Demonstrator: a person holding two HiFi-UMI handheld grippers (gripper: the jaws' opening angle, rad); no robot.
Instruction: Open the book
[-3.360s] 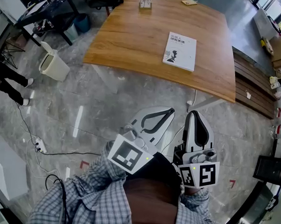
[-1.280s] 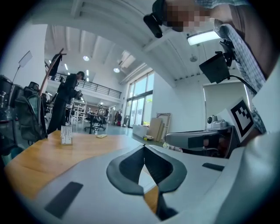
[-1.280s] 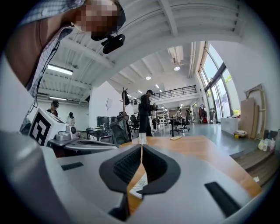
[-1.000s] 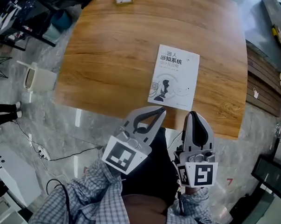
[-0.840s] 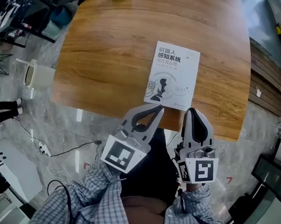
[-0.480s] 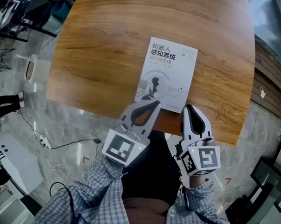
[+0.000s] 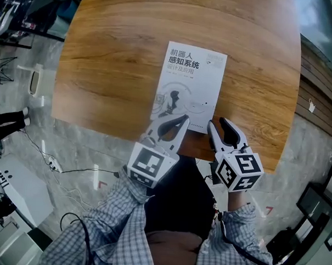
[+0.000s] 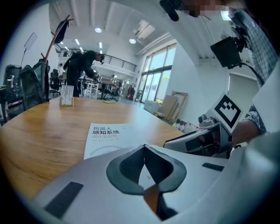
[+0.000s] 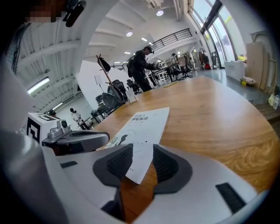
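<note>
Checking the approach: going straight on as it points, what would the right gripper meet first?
Probably the book: its near corner lies in line between the fingers of the right gripper, which have just been opening and grip nothing.

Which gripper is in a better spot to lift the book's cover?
The right gripper, probably. Its jaws have just been opening, and the near corner of the closed book shows in the gap, unpinched. The left gripper has its jaws together by the near edge.
</note>
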